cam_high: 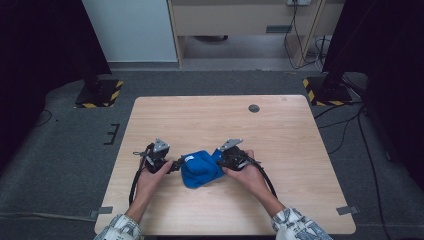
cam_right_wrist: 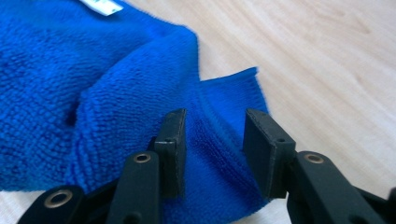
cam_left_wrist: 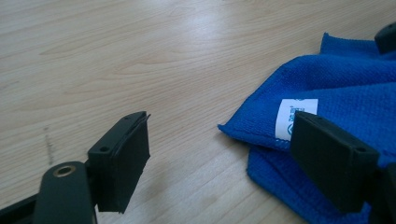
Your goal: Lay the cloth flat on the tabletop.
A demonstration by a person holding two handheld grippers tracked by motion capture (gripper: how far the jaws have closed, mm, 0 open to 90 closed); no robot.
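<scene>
Crumpled blue microfibre cloth w/ white label (cam_high: 201,168) sits lower centre of the light wooden table (cam_high: 280,140), flanked so both ends can be pulled: left gripper (cam_left_wrist: 219,158) released, wide at label corner; right gripper (cam_right_wrist: 212,149) apart, straddling a fold, not yet pinching.

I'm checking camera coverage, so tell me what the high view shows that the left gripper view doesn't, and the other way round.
High view: both hands, the left gripper and right gripper flanking the crumpled blue cloth, the whole table, the grey floor.
Left gripper view: its jaws stand wide apart, one beside the cloth's edge, bare wood between them; print on the white label.
Both: cloth, label, wooden tabletop.
</scene>
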